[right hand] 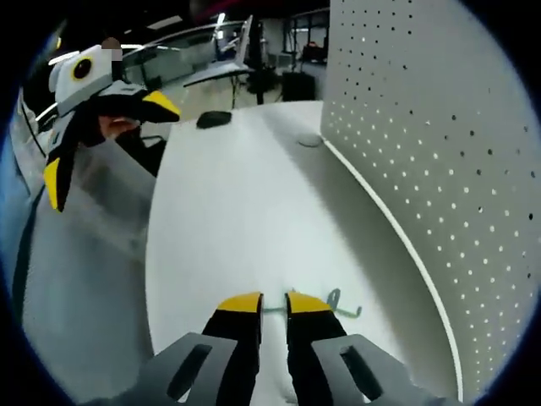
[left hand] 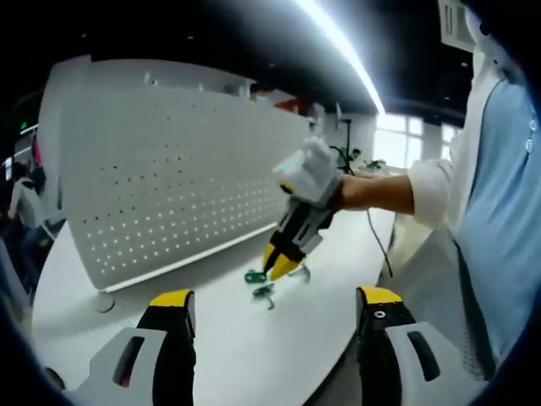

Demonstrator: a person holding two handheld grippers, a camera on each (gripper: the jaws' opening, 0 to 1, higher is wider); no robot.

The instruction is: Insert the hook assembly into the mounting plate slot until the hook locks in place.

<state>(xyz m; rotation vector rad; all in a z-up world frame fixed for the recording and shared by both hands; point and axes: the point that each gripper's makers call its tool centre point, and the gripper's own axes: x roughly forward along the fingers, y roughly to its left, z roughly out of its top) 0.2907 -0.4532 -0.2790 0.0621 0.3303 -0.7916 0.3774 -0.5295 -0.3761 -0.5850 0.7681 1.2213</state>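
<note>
The white perforated mounting plate (left hand: 186, 186) (right hand: 439, 152) stands upright along the white table (left hand: 237, 355) (right hand: 228, 228). Two green hook pieces (left hand: 256, 277) (left hand: 265, 293) and a grey metal hook (left hand: 301, 272) lie on the table in front of it. My right gripper (left hand: 279, 266) (right hand: 275, 306), held by a hand, points down at them. Its jaws are nearly together with a thin metal hook (right hand: 345, 307) between the tips, sticking out to the right. My left gripper (left hand: 275, 304) (right hand: 106, 139) hangs back from the hooks, open wide and holding nothing.
A person's torso and sleeve (left hand: 499, 211) fill the right side. A dark cable (left hand: 380, 245) runs over the table edge. A black mouse-like object (right hand: 213, 119) and the plate's round foot (right hand: 309, 140) (left hand: 104, 302) sit farther along the table.
</note>
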